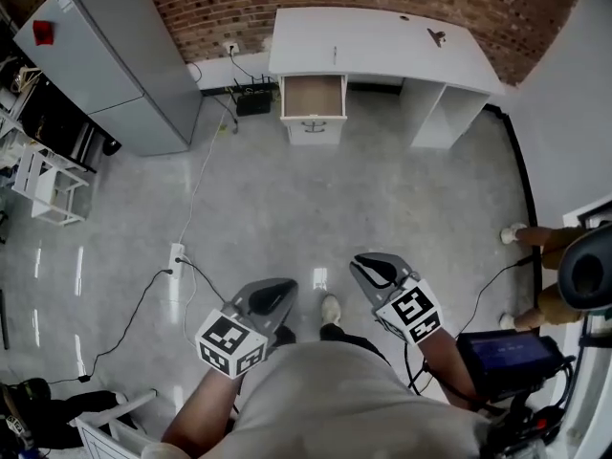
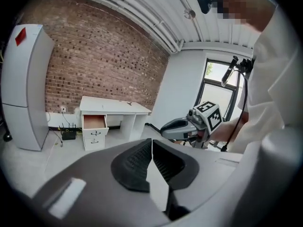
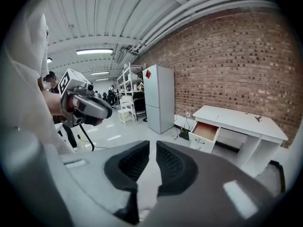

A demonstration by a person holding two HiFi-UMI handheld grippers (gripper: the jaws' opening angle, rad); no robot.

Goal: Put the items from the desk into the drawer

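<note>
A white desk [image 1: 382, 41] stands against the brick wall far ahead of me, its top drawer [image 1: 313, 96] pulled open. A small dark item [image 1: 437, 36] lies on the desk's right part. The desk [image 2: 113, 109] and the open drawer [image 2: 93, 122] also show in the left gripper view, and the desk [image 3: 236, 117] with the drawer [image 3: 205, 130] in the right gripper view. My left gripper [image 1: 277, 290] and right gripper [image 1: 368, 264] hang low over the floor, several steps from the desk. Both the left gripper [image 2: 151, 143] and the right gripper [image 3: 152, 145] are shut and hold nothing.
A grey fridge [image 1: 115, 55] stands left of the desk, with a black box [image 1: 253, 101] between them. A power strip [image 1: 176, 256] and cables lie on the floor at my left. A white rack [image 1: 48, 185] is far left. A person's legs [image 1: 540, 242] and a screen [image 1: 507, 352] are at right.
</note>
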